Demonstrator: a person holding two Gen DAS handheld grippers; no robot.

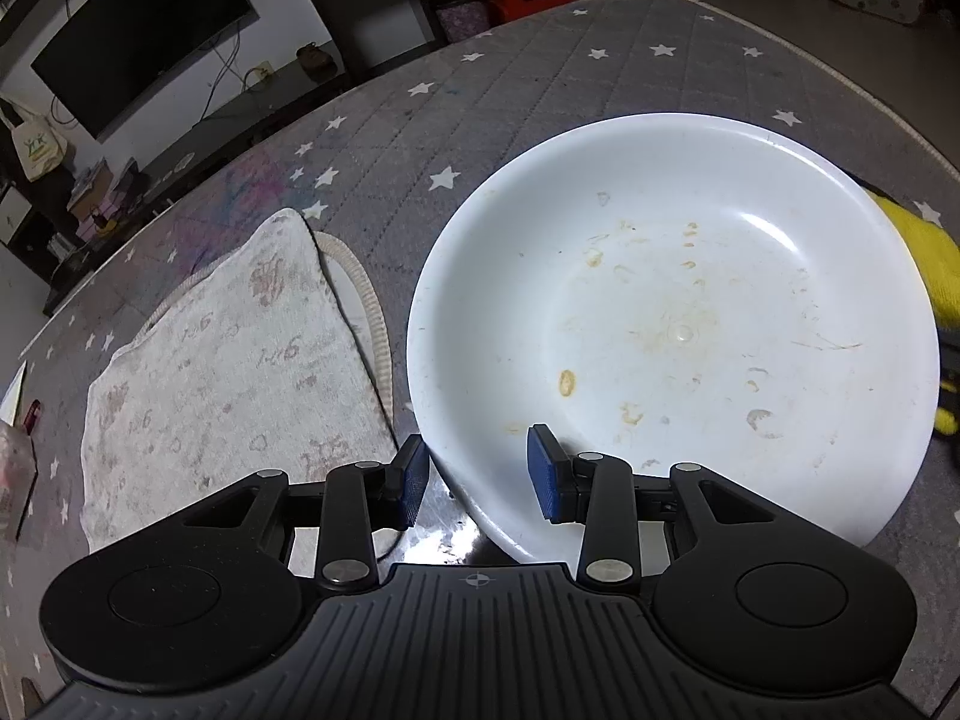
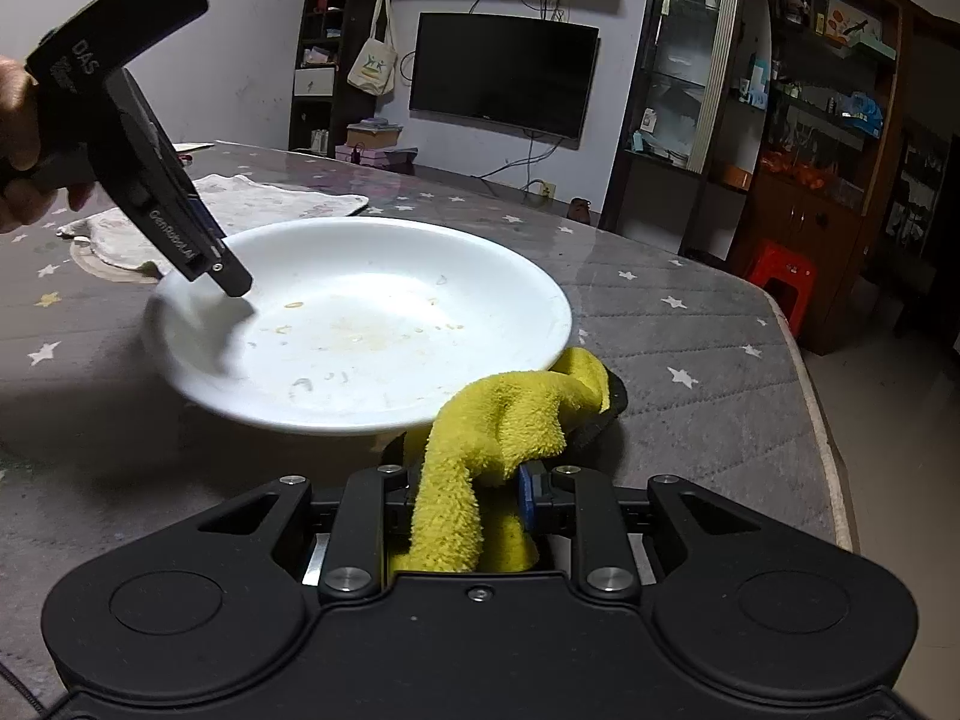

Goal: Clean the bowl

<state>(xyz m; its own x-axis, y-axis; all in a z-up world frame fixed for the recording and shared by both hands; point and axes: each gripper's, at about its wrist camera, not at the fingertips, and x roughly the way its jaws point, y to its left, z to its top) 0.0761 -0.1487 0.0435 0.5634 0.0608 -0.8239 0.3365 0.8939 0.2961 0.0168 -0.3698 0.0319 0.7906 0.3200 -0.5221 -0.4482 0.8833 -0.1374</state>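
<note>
A wide white bowl point(image 1: 672, 324) with dried yellowish food stains sits on the grey star-patterned table. My left gripper point(image 1: 478, 474) is open and straddles the bowl's near rim, one blue pad outside and one inside. It shows in the right wrist view point(image 2: 231, 285) at the bowl's point(image 2: 360, 324) left rim. My right gripper point(image 2: 468, 489) is shut on a yellow cloth point(image 2: 504, 420) just beside the bowl's near right edge. The cloth also shows in the left wrist view point(image 1: 924, 264) behind the bowl.
A stained white towel point(image 1: 228, 372) lies flat to the left of the bowl; it shows in the right wrist view point(image 2: 252, 204) too. The table's rounded edge point(image 2: 804, 372) runs on the right. A red stool point(image 2: 780, 282) stands beyond it.
</note>
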